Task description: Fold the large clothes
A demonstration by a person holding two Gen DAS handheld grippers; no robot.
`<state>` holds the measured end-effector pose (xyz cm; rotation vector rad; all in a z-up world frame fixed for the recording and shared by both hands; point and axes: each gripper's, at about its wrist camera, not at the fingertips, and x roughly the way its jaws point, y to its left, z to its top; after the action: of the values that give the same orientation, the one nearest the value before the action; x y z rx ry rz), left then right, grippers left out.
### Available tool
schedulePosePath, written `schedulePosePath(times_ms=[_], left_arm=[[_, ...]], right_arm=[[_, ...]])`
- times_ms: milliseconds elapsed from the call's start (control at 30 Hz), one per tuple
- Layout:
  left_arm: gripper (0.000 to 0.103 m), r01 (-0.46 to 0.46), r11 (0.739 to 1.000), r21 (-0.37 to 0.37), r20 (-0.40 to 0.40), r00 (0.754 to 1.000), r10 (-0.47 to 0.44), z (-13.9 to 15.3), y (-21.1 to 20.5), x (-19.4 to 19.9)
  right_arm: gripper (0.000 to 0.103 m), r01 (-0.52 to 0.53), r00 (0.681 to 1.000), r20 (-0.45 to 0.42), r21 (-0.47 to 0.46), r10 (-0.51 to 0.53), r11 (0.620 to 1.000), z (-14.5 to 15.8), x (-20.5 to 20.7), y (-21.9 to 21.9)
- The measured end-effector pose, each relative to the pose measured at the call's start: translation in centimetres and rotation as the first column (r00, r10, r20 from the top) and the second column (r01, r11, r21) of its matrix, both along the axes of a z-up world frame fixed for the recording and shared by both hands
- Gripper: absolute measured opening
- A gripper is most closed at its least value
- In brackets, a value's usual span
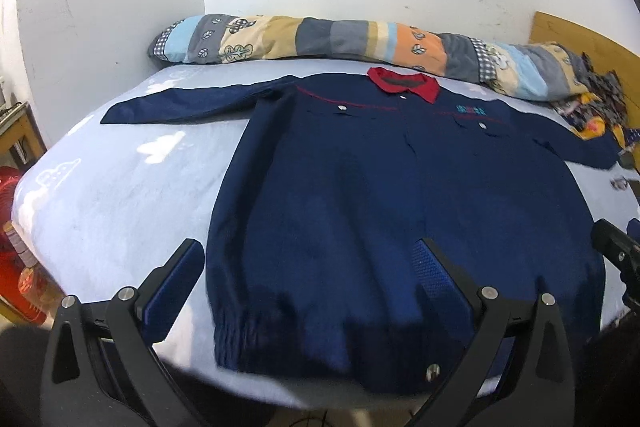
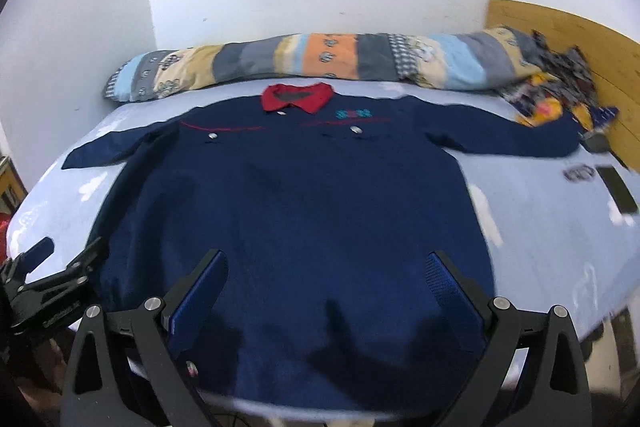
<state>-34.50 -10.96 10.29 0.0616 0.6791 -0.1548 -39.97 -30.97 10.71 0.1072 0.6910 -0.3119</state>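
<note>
A white-walled bedroom fills the upper part of both frames, and below it a bed with a pale blue cloud-print sheet (image 1: 112,195) carries everything. Along the wall at the upper middle lies a long rolled quilt in striped blue, grey, tan and orange patchwork (image 1: 340,39), with a wooden headboard (image 2: 560,27) at the upper right and a heap of dark patterned cloth (image 2: 560,95) beneath it.

The navy blue long-sleeved work jacket with a red collar (image 1: 400,187) lies face up across the centre of the bed, collar toward the quilt, hem at the near edge, both sleeves spread out to the sides. It looks like soft, limp woven cloth, light enough to lift by pinching but likely to sag and crease, so it should be taken at firm edges: a hem corner with the shoulder seam, or a sleeve cuff (image 1: 116,115). It has silver snap buttons, red piping across the chest and a small teal emblem; the hem looks gathered.

The left gripper (image 1: 316,283) hangs over the hem at the lower middle, spread wide and holding nothing. The right gripper (image 2: 328,287) is likewise wide apart and empty above the jacket's lower part.
</note>
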Motion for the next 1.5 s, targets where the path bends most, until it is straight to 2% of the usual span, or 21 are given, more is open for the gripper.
schedulePosePath(times_ms=[200,300,500,800,1067,1300,1500], left_arm=[[0.103,0.056,0.998,0.006,0.040,0.998,-0.057,0.6,-0.4,-2.5],[0.103,0.076,0.997,0.018,0.071,0.994,-0.078,0.9,-0.7,-3.4],[0.103,0.100,0.994,0.044,0.118,0.988,-0.105,1.2,-1.5,-4.2],[0.103,0.106,0.992,0.073,0.092,0.989,-0.112,0.5,-2.0,-4.3],[0.103,0.098,0.992,0.079,0.075,0.992,-0.104,0.1,-1.9,-4.2],[0.103,0.094,0.993,0.069,0.053,0.994,-0.098,0.0,-1.6,-3.6],[0.103,0.066,0.998,0.023,0.010,0.998,-0.066,0.8,-0.9,-0.1]], right_arm=[[0.100,0.002,1.000,0.021,0.024,-0.003,1.000,-0.1,-3.4,0.6],[0.101,-0.008,0.999,0.039,-0.001,0.008,1.000,0.4,-3.8,1.0],[0.101,-0.018,1.000,0.020,-0.025,0.019,1.000,0.1,-3.6,1.8],[0.101,-0.035,0.999,-0.020,-0.096,0.033,0.995,-0.4,-3.0,3.2],[0.101,-0.019,0.999,-0.042,-0.107,0.015,0.994,-0.6,-2.8,3.3],[0.101,-0.009,0.998,-0.055,-0.100,0.003,0.995,-0.7,-2.5,2.8],[0.101,0.028,0.997,-0.066,-0.035,-0.030,0.999,-0.9,-2.3,1.1]])
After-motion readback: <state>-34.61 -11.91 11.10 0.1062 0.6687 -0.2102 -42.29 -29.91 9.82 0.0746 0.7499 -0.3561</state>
